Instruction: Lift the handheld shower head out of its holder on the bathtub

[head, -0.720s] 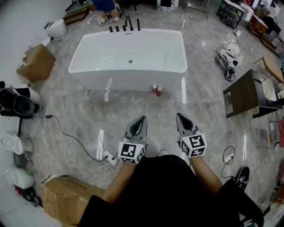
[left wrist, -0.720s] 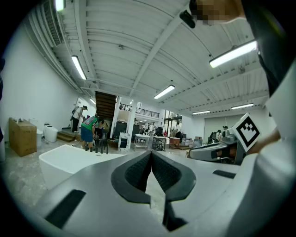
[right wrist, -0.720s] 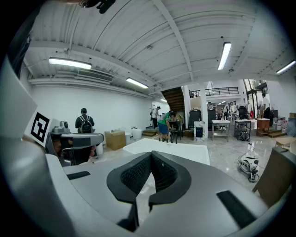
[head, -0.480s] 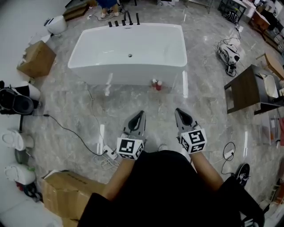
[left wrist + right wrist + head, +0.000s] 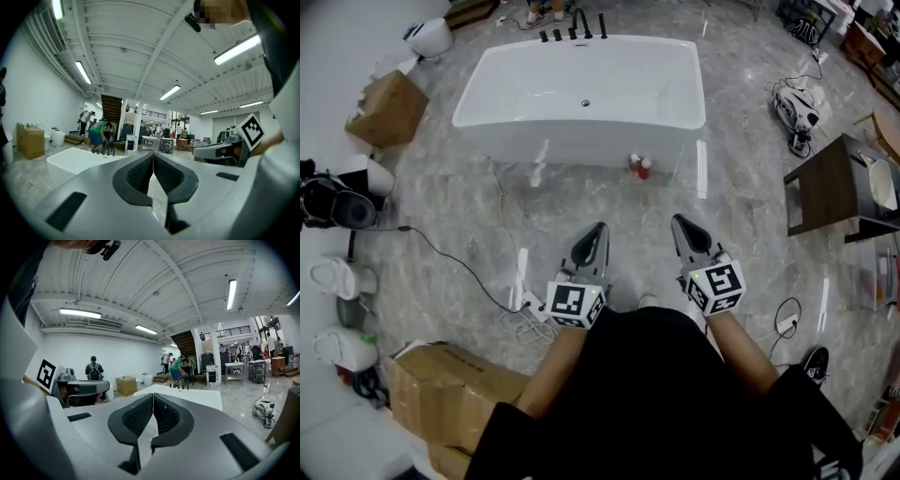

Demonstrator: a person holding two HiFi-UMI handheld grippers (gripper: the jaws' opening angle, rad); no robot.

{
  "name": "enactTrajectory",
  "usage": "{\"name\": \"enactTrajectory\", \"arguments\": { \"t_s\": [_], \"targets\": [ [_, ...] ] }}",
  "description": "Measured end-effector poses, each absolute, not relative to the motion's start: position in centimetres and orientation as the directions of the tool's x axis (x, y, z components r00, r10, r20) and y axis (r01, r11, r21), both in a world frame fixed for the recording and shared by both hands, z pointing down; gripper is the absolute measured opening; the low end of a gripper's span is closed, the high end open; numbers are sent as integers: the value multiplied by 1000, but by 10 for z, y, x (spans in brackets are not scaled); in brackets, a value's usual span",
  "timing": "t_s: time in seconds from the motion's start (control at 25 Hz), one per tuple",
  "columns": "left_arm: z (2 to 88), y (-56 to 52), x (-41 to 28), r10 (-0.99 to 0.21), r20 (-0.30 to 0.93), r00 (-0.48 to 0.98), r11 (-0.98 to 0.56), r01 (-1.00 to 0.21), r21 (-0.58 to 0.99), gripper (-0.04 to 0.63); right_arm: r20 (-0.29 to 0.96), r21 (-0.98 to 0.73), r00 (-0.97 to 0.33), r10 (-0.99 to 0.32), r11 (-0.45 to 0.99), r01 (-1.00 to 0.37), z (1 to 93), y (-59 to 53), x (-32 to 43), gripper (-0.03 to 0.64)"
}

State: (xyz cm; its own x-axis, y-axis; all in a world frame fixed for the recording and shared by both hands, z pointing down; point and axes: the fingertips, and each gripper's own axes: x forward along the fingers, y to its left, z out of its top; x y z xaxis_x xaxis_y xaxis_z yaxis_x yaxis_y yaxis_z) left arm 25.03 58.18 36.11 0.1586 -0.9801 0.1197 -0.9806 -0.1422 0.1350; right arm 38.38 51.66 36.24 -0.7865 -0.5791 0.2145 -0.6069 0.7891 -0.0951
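A white freestanding bathtub (image 5: 581, 141) stands on the marble floor ahead of me. Black tap fittings (image 5: 575, 28) line its far rim; the slim upright piece at their right end (image 5: 602, 24) may be the handheld shower head, but it is too small to tell. My left gripper (image 5: 599, 229) and right gripper (image 5: 679, 222) hover side by side well short of the tub, both shut and holding nothing. The tub (image 5: 75, 161) shows to the left past the shut left gripper (image 5: 153, 157). It (image 5: 187, 397) also lies beyond the shut right gripper (image 5: 153, 397).
Two small red bottles (image 5: 639, 167) stand by the tub's near wall. Cardboard boxes (image 5: 386, 108) (image 5: 450, 398) and toilets (image 5: 333, 277) line the left side. A cable (image 5: 459, 267) runs to a power strip (image 5: 530, 305). A dark table (image 5: 830, 192) stands right. A person (image 5: 97, 136) bends beyond the tub.
In the head view the tub has slid up and slightly right. Both grippers sit a little higher in the frame, still side by side and shut.
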Motion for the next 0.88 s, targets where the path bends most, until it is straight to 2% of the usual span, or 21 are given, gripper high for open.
{"name": "enactTrajectory", "arguments": {
  "t_s": [0.2, 0.24, 0.32, 0.36, 0.52, 0.88],
  "targets": [
    [360, 589, 252, -980, 118, 161, -145, -981, 131, 3, 203, -65, -798, -567, 806, -589, 359, 513, 385, 2],
    [361, 589, 252, -980, 119, 160, -144, -981, 134, 10, 204, -80, -800, -564, 805, -588, 360, 511, 387, 25],
    [364, 589, 254, -980, 122, 157, -138, -979, 153, 149, 217, -121, -801, -558, 799, -589, 366, 507, 392, 217],
    [364, 590, 254, -981, 117, 153, -133, -978, 163, 196, 226, -142, -804, -549, 798, -585, 369, 507, 394, 222],
    [358, 594, 252, -987, 92, 133, -118, -980, 160, 277, 238, -182, -814, -531, 798, -574, 373, 509, 395, 247],
    [359, 593, 269, -986, 98, 132, -116, -981, 153, 301, 204, -166, -816, -541, 802, -574, 369, 509, 410, 252]
  ]
}}
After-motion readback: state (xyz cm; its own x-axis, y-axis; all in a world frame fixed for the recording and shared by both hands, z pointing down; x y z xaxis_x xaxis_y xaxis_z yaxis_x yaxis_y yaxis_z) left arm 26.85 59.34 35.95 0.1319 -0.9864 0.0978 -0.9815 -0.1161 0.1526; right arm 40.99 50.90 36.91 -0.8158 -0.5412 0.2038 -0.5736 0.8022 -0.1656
